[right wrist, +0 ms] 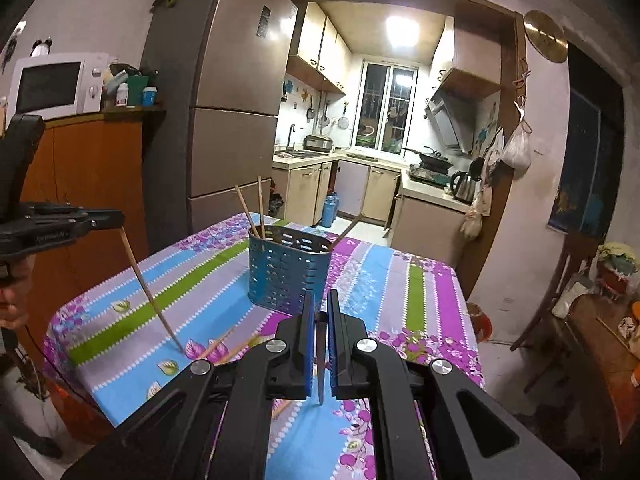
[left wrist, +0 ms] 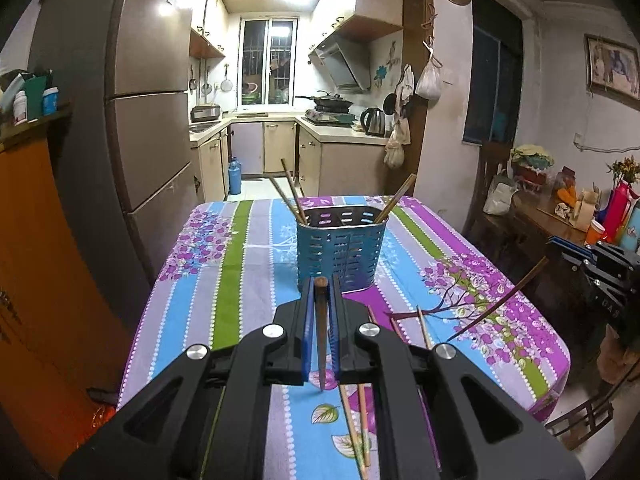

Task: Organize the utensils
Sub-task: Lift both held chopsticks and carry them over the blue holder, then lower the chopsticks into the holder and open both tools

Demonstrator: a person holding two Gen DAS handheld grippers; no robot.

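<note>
In the left wrist view my left gripper (left wrist: 322, 286) is shut on a dark brown chopstick (left wrist: 321, 332) that hangs tip-down above the table. Just beyond it stands a blue perforated utensil holder (left wrist: 342, 248) with three chopsticks leaning in it. At the right edge my right gripper (left wrist: 560, 252) grips another dark chopstick (left wrist: 500, 300) that slants down to the cloth. In the right wrist view that gripper (right wrist: 321, 300) is shut on its chopstick (right wrist: 321, 360), close in front of the holder (right wrist: 286, 268). The left gripper (right wrist: 116, 222) shows at left with its chopstick (right wrist: 150, 292). Loose chopsticks (left wrist: 424, 326) (right wrist: 224, 344) lie on the table.
The table wears a striped floral cloth (left wrist: 240, 264). A tall fridge (left wrist: 152, 120) and an orange wooden cabinet (left wrist: 40, 260) stand to the left. A cluttered side table (left wrist: 560, 224) and chair are to the right. The kitchen opens behind the table.
</note>
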